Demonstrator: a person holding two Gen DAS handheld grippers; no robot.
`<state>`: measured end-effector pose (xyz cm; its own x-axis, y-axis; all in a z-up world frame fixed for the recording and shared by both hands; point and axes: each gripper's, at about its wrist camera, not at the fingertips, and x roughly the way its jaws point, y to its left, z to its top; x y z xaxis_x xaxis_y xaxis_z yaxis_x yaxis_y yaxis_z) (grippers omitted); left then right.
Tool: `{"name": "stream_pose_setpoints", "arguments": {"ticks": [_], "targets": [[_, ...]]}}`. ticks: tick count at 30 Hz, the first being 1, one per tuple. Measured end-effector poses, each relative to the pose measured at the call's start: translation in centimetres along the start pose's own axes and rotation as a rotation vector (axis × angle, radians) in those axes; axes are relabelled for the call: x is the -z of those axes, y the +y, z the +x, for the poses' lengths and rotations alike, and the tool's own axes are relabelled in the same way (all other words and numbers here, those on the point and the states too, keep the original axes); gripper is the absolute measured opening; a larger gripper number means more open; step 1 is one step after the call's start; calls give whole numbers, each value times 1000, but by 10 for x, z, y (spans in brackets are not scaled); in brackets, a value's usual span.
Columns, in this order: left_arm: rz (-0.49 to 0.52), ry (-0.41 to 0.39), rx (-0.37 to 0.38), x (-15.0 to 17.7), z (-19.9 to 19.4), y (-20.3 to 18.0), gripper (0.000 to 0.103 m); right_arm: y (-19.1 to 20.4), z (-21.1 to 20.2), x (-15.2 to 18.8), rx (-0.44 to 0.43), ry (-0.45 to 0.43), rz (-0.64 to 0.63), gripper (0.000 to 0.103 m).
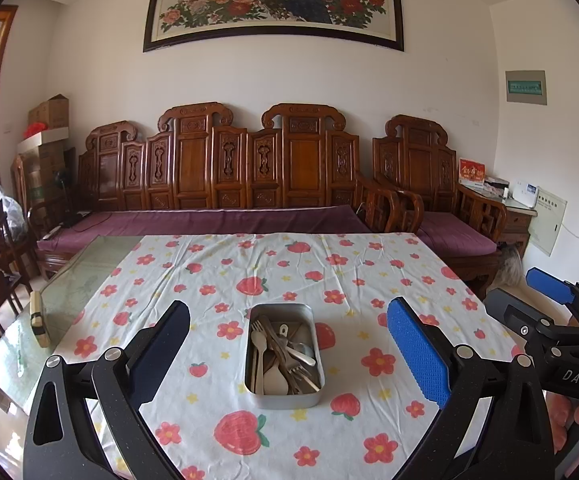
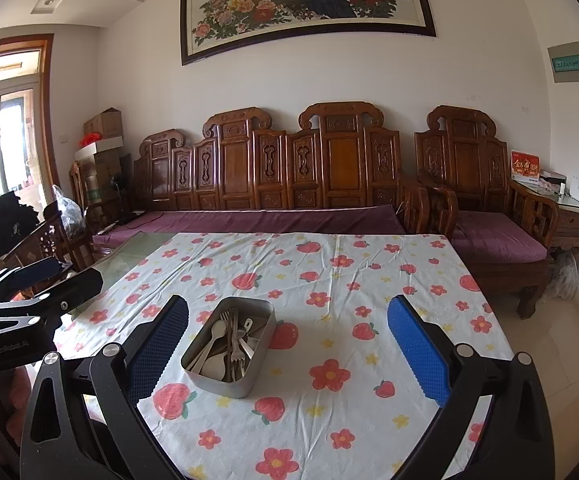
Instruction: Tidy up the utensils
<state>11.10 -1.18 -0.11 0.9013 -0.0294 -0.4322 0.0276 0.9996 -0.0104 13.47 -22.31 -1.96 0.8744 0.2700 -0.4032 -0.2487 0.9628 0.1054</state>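
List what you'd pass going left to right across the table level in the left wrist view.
Small tan block on the bare table edge → left gripper's dark finger → metal tin of utensils → left gripper's blue finger → right gripper.

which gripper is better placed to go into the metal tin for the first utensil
Left, marginally. The metal tin sits centred between the open left gripper fingers, straight ahead. From the right gripper, also open, the tin lies off toward its left finger, so it would need to shift sideways.
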Motion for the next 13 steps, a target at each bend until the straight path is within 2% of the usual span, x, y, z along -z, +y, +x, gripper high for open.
{"name": "stream_pose_setpoints", "arguments": {"ticks": [13], "targets": [[1, -2, -1, 0, 0, -1, 95, -1, 2, 2, -3, 2, 2, 100]]}}
